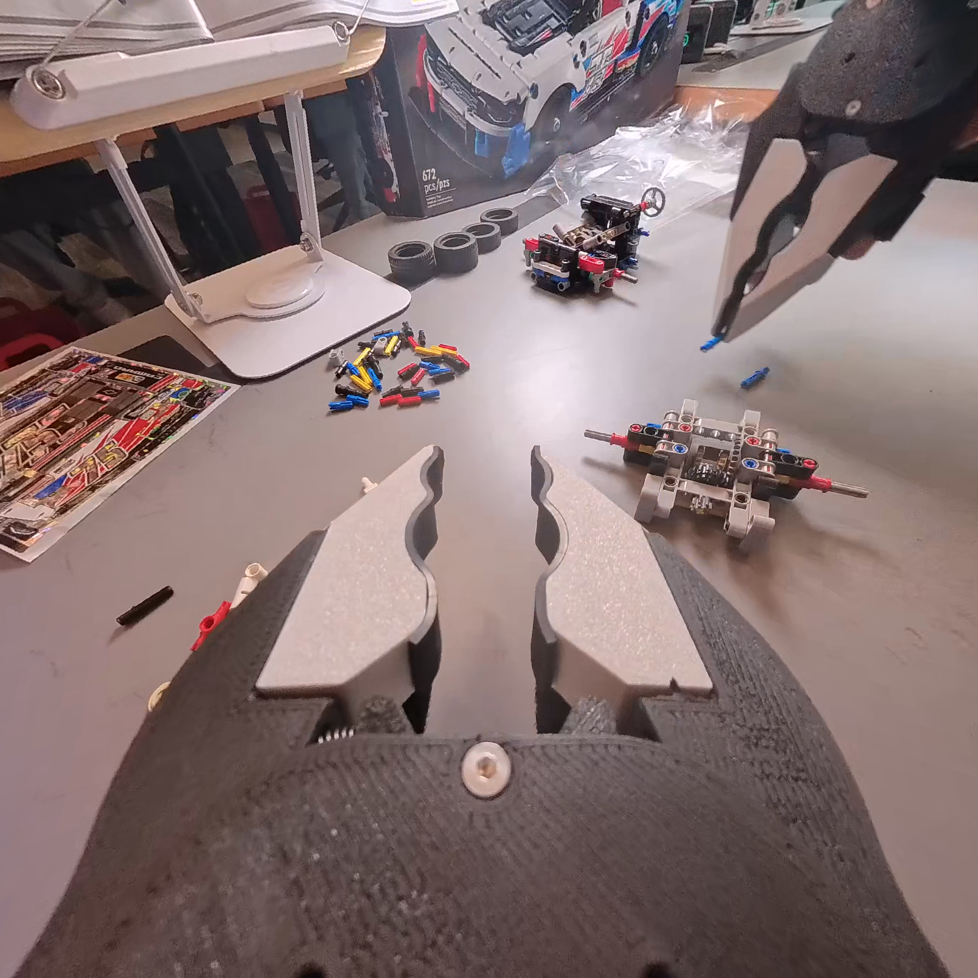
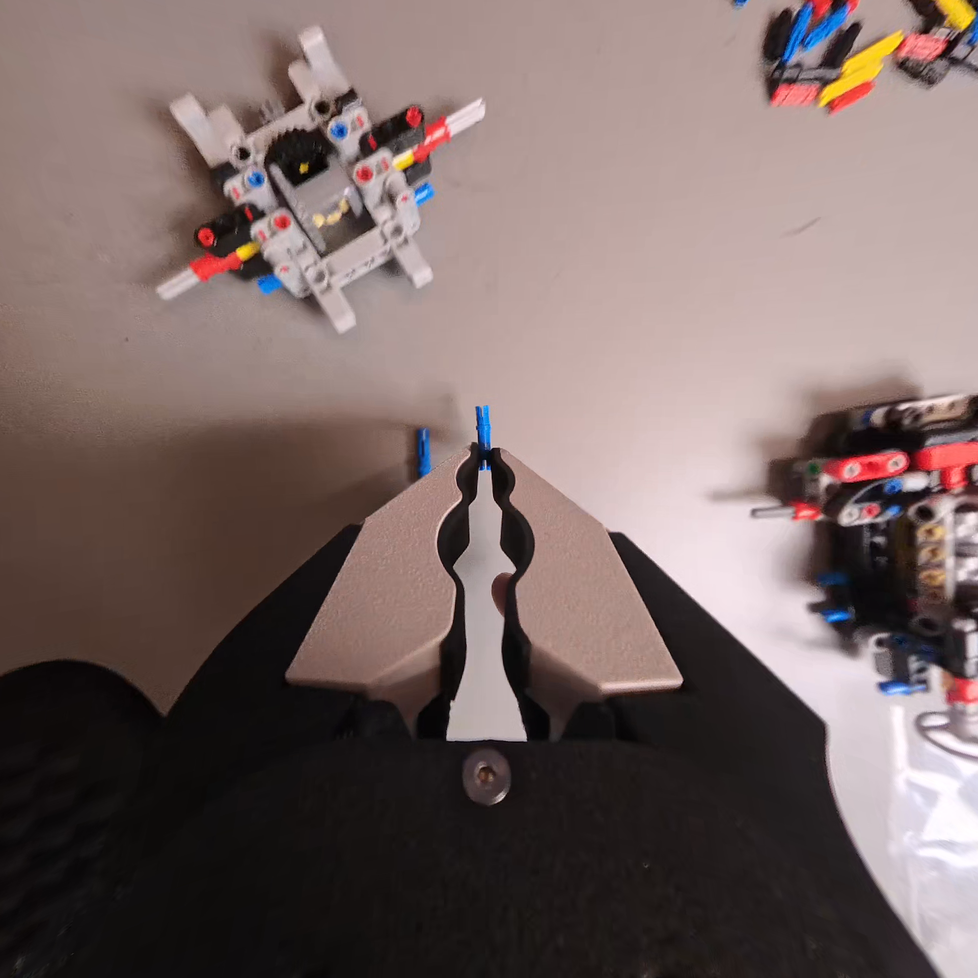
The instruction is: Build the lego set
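Looking along the left wrist view first, then the right.

Left wrist view, fingers: the left gripper (image 1: 484, 460) hovers over the grey counter (image 1: 529, 370) with its fingers spread apart and nothing between them.
Left wrist view, nearest things: a grey axle assembly (image 1: 725, 465) lies just to its right; a heap of loose pins (image 1: 394, 368), red, blue, yellow and black, lies ahead.
Left wrist view, farther off: four black tyres (image 1: 455, 246) in a row, a partly built chassis (image 1: 587, 248), a white lamp base (image 1: 288, 312), a sticker sheet (image 1: 90, 428), a printed box (image 1: 529, 100).
Left wrist view, other gripper: the right gripper (image 1: 722, 333) points down at the counter, a blue pin (image 1: 711, 343) at its tips; a second blue pin (image 1: 754, 378) lies just beside it on the counter.

Right wrist view, fingers: closed on the blue pin, both tips pressing its lower end, the rest sticking out forward.
Right wrist view, handling: the pin looks light, stiff and smooth; judged likely to twist or pop out when held only by one end, so a grip nearer its middle collar would be surer.
Right wrist view, hard to make out: the second pin is half covered by the left finger (image 2: 402, 534); the chassis and pin heap are blurred and cut off by the frame; whether the held pin touches the counter cannot be told.
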`<state>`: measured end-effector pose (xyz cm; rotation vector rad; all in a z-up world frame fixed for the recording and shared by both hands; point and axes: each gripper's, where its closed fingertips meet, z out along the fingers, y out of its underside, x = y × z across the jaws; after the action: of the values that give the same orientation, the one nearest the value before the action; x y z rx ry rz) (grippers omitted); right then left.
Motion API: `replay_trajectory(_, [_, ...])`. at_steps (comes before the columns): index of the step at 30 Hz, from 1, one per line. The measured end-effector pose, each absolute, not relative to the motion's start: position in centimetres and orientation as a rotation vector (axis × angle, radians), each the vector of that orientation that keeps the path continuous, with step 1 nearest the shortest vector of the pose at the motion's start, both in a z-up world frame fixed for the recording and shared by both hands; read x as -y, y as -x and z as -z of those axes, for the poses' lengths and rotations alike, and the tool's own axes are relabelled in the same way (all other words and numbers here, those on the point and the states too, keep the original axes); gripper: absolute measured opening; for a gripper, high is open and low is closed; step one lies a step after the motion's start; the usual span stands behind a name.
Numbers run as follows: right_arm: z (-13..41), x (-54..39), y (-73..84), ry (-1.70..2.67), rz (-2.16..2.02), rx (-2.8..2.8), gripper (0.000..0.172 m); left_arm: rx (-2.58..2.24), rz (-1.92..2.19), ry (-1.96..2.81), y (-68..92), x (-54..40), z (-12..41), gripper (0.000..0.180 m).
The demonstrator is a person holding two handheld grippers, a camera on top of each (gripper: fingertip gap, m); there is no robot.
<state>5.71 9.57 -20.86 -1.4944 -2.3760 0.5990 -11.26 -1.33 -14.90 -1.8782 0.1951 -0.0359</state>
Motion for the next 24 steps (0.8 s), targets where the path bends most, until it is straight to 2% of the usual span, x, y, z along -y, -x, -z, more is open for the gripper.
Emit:
replay_trajectory(1, [21.3,-9.5,-6.4,1.501,-0.589,2.379,0.002,-0.194,0.040,1.876,11.2,1.3,14.9,0.032])
replay_trajectory(11, [22.0,-9.1,-7.1,1.461,-0.571,2.403,0.007,-0.189,0.019,1.901,11.2,1.4,15.7,0.032])
replay_trajectory(17, [17.3,-10.4,-3.3,1.406,-0.666,2.206,0.010,-0.190,0.027,1.892,11.2,1.4,15.5,0.032])
replay_trajectory(20, [14.9,-11.9,1.6,1.382,-0.672,2.018,0.006,-0.189,0.040,1.890,11.1,1.3,15.5,0.032])
replay_trajectory(24, [15.1,-13.1,8.4,1.396,-0.678,1.928,0.005,-0.183,0.039,1.893,11.2,1.4,15.6,0.033])
